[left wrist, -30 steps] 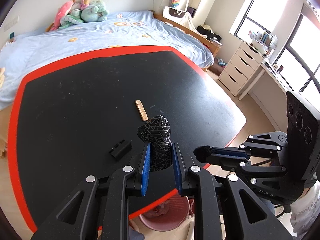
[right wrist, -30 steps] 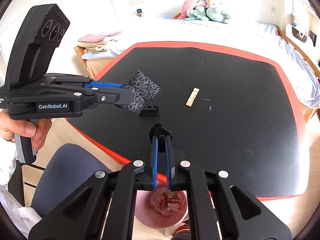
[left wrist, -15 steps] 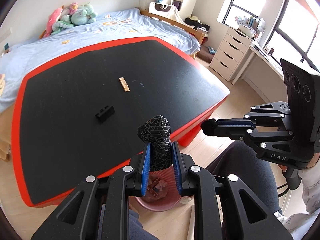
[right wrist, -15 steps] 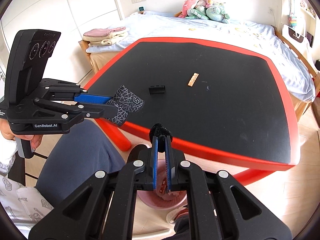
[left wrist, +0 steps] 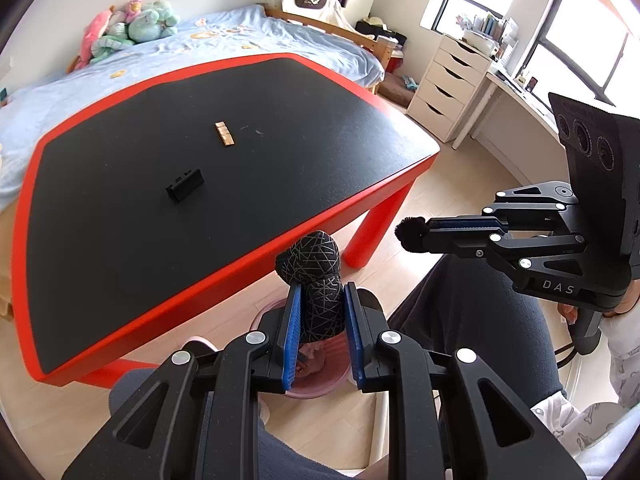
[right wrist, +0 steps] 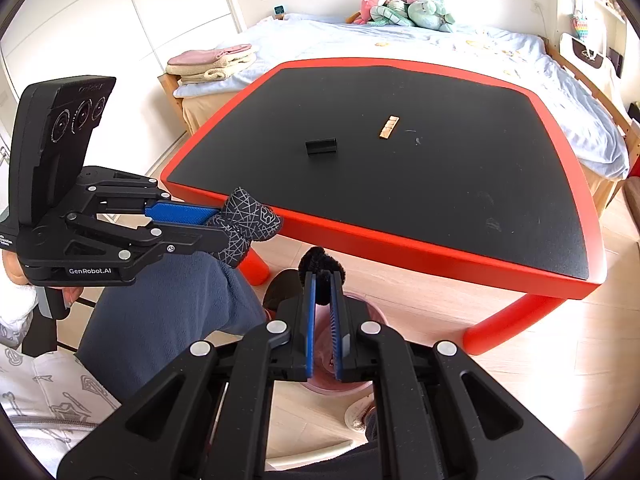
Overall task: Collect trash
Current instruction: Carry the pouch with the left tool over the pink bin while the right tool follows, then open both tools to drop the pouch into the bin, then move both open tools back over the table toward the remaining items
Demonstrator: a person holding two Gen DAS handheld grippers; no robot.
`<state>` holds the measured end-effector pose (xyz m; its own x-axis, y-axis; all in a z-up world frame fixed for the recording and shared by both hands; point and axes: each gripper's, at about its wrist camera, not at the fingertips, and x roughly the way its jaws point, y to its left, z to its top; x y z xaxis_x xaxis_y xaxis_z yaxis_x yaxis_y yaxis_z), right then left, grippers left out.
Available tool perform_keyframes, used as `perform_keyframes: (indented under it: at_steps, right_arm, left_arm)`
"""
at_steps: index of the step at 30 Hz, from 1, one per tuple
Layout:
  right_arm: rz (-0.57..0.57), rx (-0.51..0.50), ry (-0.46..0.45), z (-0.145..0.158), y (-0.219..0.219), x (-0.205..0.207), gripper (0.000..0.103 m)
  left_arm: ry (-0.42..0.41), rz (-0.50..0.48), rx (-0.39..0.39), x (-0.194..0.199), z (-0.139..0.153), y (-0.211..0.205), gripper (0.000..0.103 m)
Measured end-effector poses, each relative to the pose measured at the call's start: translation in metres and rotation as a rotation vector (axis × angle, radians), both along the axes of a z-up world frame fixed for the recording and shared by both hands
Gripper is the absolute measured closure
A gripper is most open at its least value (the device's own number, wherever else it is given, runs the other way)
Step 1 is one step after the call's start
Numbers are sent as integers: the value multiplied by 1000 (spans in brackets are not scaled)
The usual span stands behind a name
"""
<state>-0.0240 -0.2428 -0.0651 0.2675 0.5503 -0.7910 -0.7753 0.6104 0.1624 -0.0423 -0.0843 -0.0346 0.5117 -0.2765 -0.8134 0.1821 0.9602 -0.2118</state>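
Grippers number two, both held off the near edge of the red-rimmed black table (left wrist: 120,208): the left gripper (left wrist: 320,316) is clamped on one black pouch with silver crackle lines (left wrist: 316,276), the right gripper (right wrist: 323,292) pinched tight on one fuzzy black tuft (right wrist: 320,266). Below them sits one pink plastic bin (left wrist: 320,380) with scraps inside. Two things lie on the tabletop, well apart: one small black plastic block (left wrist: 185,185) and one tan wooden strip (left wrist: 224,133).

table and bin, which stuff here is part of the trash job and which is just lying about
Job:
left gripper, holding patterned black wad
right gripper, holding black fuzzy bit
pink bin
black block
tan strip

Lying about:
plush toys
folded towels
drawers
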Motion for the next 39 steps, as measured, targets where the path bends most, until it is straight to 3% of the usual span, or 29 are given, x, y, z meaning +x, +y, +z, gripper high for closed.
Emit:
perform_keyframes:
  at_steps: [28, 32, 33, 35, 36, 37, 39]
  right_arm:
    - [-3, 2, 18, -4, -3, 1, 97]
    - [6, 7, 26, -4, -2, 1, 93]
    - [5, 3, 30, -5, -1, 1, 89]
    - [-1, -3, 31, -6, -1, 2, 56]
    - [-6, 0, 31, -6, -2, 3, 29]
    - [-11, 8, 33, -6, -3, 3, 15]
    - [-26, 4, 28, -6, -3, 4, 11]
  left_arm:
    - [3, -14, -3, -5, -1, -7, 82]
    - [9, -16, -7, -4, -1, -8, 77]
    - [8, -15, -11, -5, -1, -7, 77]
    - [13, -8, -4, -4, -3, -7, 72]
    - [15, 3, -2, -4, -4, -5, 55]
    - [11, 15, -5, -4, -5, -3, 45]
    - [-16, 33, -15, -6, -3, 1, 13]
